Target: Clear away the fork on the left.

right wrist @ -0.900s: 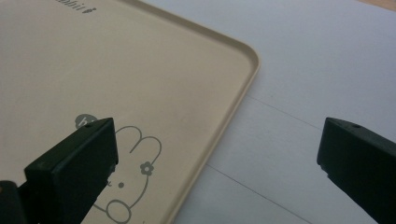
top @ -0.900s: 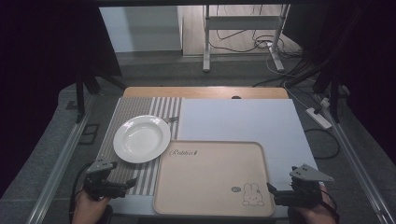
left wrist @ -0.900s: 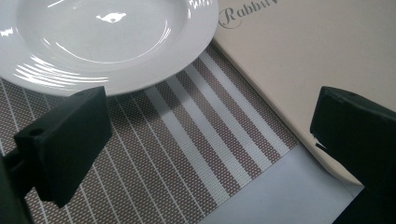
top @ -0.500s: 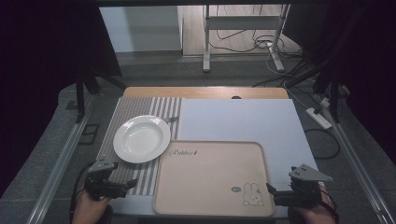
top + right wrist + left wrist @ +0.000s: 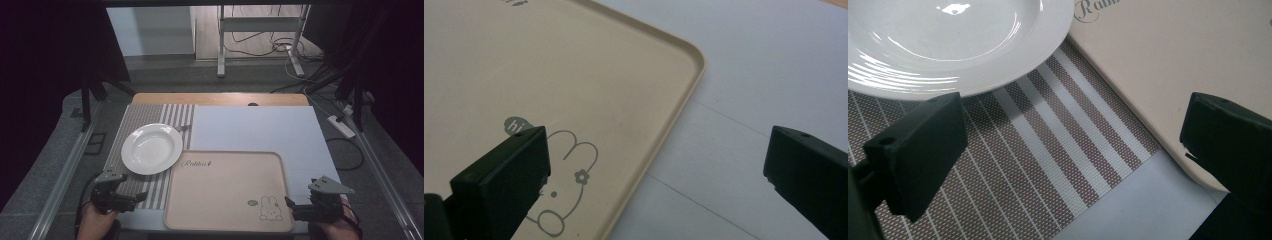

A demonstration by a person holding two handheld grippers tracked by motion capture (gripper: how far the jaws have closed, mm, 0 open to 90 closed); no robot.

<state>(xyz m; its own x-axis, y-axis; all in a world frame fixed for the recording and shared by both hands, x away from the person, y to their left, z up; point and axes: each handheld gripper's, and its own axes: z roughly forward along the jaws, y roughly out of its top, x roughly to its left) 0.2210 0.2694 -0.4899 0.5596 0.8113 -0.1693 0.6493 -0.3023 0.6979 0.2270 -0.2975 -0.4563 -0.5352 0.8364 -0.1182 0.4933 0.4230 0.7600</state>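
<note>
Nothing has shifted since a moment ago; your left gripper (image 5: 131,196) and right gripper (image 5: 291,210) both gape empty; plate (image 5: 152,148) and tray (image 5: 227,187) untouched, work unstarted.

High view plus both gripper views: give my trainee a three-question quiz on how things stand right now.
1. True or false: the white plate sits on the beige tray.
2. What lies under the plate: A the striped mat, B the white sheet, C bare wood?
3. Which gripper is nearest the tray's rabbit drawing?

Key:
1. False; it is beside the tray.
2. A.
3. The right gripper; its fingers are open, like the left gripper.
</note>
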